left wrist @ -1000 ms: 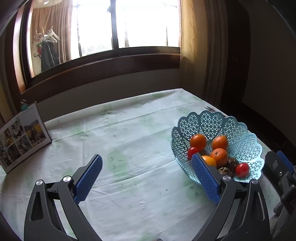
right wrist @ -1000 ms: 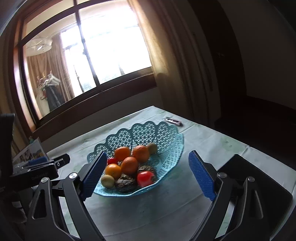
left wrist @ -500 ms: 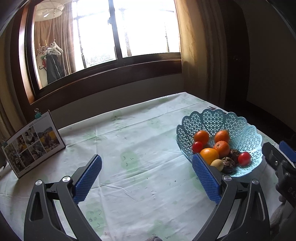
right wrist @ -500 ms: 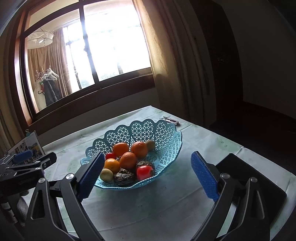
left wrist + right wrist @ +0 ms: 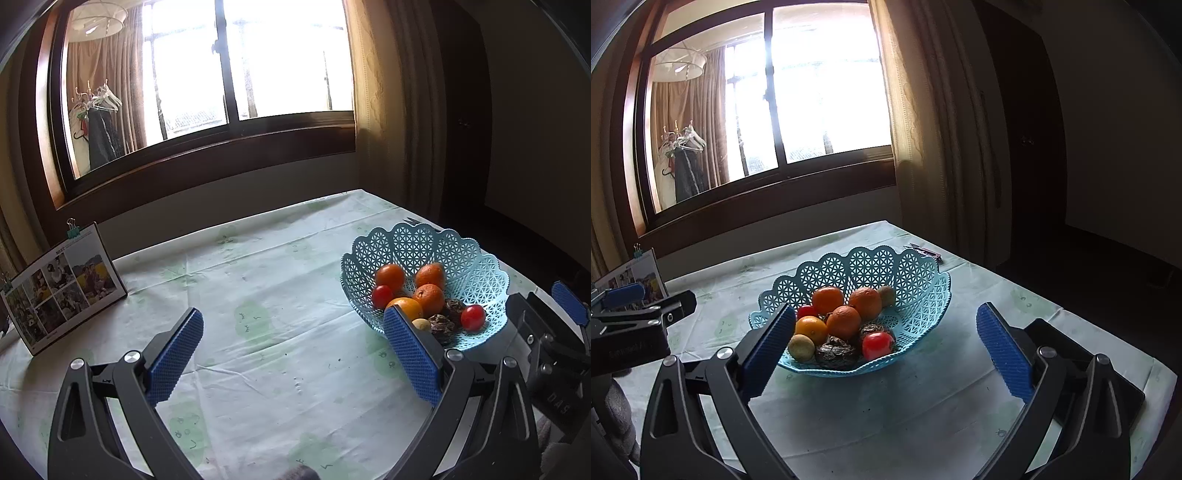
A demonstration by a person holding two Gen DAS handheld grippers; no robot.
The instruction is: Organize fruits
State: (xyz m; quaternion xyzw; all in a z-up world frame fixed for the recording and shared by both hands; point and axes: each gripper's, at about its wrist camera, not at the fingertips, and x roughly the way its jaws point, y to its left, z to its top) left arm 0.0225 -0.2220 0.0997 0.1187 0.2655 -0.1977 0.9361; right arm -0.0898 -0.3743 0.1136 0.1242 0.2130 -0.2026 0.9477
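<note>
A light blue lattice basket (image 5: 916,295) stands on the table and holds several fruits: oranges (image 5: 844,321), red tomatoes (image 5: 877,345), a yellow-green fruit (image 5: 800,347) and dark wrinkled fruits (image 5: 836,352). It also shows in the left wrist view (image 5: 480,269) at the right. My right gripper (image 5: 884,350) is open and empty, just in front of the basket. My left gripper (image 5: 291,350) is open and empty over bare tablecloth, left of the basket.
A standing photo calendar (image 5: 62,288) with binder clips is at the table's far left. A small pink-and-grey object (image 5: 925,252) lies behind the basket. A dark flat pad (image 5: 1108,373) lies at the right near the table's edge. A window and curtain stand behind.
Both grippers have pulled back and risen a little from the basket. Both stay open and empty. The fruits have not moved.
</note>
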